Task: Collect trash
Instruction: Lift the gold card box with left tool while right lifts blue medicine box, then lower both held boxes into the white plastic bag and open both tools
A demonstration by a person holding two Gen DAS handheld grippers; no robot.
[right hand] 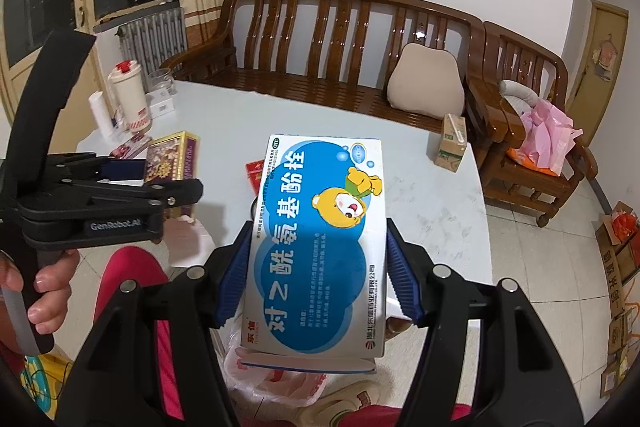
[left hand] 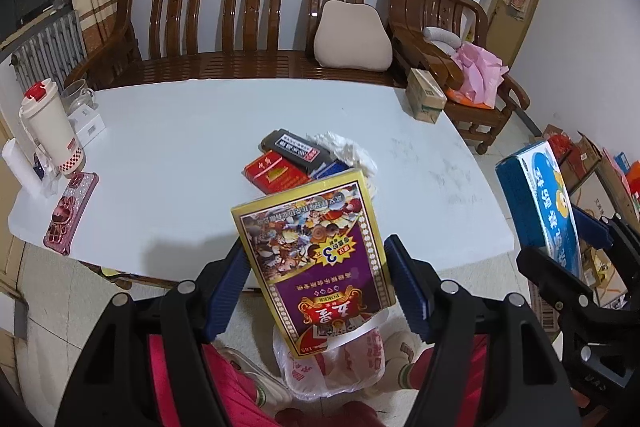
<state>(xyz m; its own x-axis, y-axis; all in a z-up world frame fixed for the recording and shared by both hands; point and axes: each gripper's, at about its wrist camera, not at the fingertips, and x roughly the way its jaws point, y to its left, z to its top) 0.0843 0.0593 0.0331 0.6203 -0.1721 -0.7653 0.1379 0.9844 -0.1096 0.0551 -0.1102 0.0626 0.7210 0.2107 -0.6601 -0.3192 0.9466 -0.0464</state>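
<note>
Left wrist view: left tongs (left hand: 316,281) clenched on a poker box (left hand: 316,259), blue fingers (left hand: 230,277) pressing its two long sides. Box is tilted, held out past the near edge of the white surface (left hand: 180,163). Below it, on the floor, a thin plastic bag (left hand: 340,367) lies open, partly hidden by the box.

On the surface behind the box: a red pack (left hand: 274,173), a black pack (left hand: 294,149) touching it, and a crumpled tissue (left hand: 348,151) just beside both. A blue item shows between pack and tissue; cannot tell what it is. At the far right corner stands a small carton (left hand: 426,99). At the left end: a white jug (left hand: 50,125) with a red cap, upright, and a pink phone case (left hand: 70,213) lying flat near it.

Right wrist view: right tongs (right hand: 318,267) clenched on a medicine box (right hand: 320,243), blue and white with a bear print, gripped on its long sides. It is held off the surface's near edge, over the bag (right hand: 276,383). The left tongs (right hand: 160,179) show at left with the poker box (right hand: 172,163) in them, well apart from the medicine box. A hand (right hand: 40,283) grips the left handle.

Bench (right hand: 320,39) and cushion (right hand: 426,83) stand behind the surface (right hand: 432,195).
</note>
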